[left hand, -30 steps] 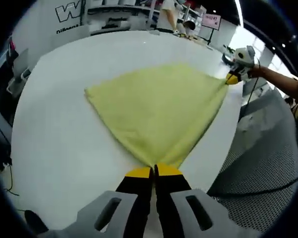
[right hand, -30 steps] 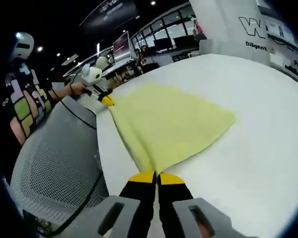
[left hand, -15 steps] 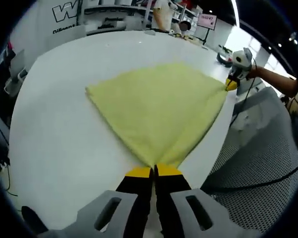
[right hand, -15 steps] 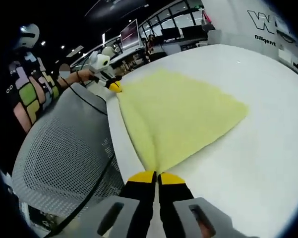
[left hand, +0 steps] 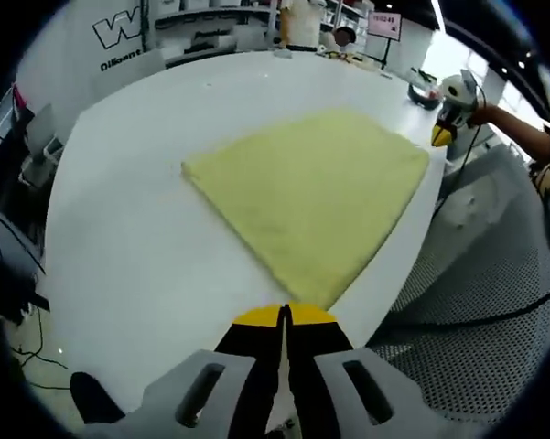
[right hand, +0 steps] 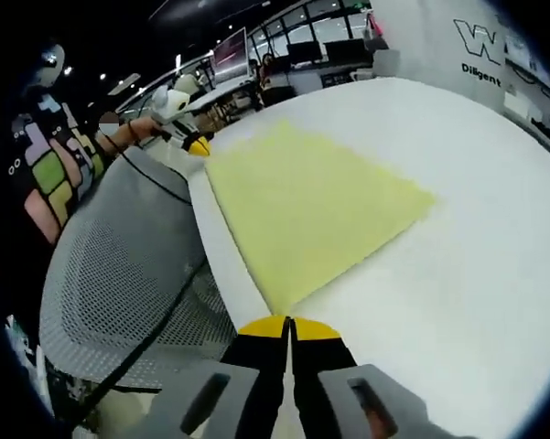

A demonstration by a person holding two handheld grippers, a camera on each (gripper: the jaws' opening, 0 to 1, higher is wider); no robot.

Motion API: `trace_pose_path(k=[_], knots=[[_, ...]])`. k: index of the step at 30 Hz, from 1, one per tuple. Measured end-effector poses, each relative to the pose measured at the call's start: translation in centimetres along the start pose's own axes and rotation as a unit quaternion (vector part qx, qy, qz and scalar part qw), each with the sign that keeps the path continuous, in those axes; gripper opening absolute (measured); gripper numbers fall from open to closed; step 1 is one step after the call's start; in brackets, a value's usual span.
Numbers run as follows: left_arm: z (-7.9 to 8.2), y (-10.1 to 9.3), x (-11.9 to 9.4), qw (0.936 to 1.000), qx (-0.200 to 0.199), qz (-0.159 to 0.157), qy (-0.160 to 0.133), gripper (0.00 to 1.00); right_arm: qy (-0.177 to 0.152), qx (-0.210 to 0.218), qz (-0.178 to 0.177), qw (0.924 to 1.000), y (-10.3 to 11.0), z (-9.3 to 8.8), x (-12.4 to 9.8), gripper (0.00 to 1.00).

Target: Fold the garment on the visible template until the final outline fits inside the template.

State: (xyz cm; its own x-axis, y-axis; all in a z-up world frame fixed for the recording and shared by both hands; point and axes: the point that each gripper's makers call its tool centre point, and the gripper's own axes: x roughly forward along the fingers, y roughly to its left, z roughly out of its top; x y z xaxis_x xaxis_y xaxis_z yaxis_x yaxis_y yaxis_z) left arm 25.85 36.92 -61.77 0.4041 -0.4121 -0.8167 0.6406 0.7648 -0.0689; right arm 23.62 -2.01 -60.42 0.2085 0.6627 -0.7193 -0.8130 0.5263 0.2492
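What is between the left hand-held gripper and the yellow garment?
Nothing: in the left gripper view, the shut left hand-held gripper sits just short of the yellow garment's near corner, released.

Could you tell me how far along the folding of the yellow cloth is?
Done: the yellow cloth lies flat as a neat rectangle on the white table. In hand: nothing; the left gripper and right gripper sit shut just off its near corners. Left: I see no template outline, so the fit cannot be checked.
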Motion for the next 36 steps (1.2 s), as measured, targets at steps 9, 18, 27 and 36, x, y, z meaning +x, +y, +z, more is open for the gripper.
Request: trace_pose_path(k=[9, 18, 27, 36], knots=[[4.7, 1.2, -1.5, 0.9882, -0.085, 0.042, -0.120, 0.00, -0.142, 0.146, -0.152, 0.9673, -4.2, 5.3, -1.1, 0.00], [10.1, 3.4, -4.4, 0.9348, -0.168, 0.136, -0.282, 0.00, -0.218, 0.187, -0.295, 0.9113, -6.0, 7.6, -2.7, 0.00], [12.0, 4.0, -6.2, 0.9013, -0.139, 0.226, -0.343, 0.68, -0.255, 0.215, -0.375, 0.8647, -6.7, 8.0, -3.3, 0.47], [11.0, 3.8, -4.6, 0.9104, -0.144, 0.222, -0.318, 0.99, -0.238, 0.229, -0.403, 0.8535, -6.9, 6.9, -2.6, 1.00]])
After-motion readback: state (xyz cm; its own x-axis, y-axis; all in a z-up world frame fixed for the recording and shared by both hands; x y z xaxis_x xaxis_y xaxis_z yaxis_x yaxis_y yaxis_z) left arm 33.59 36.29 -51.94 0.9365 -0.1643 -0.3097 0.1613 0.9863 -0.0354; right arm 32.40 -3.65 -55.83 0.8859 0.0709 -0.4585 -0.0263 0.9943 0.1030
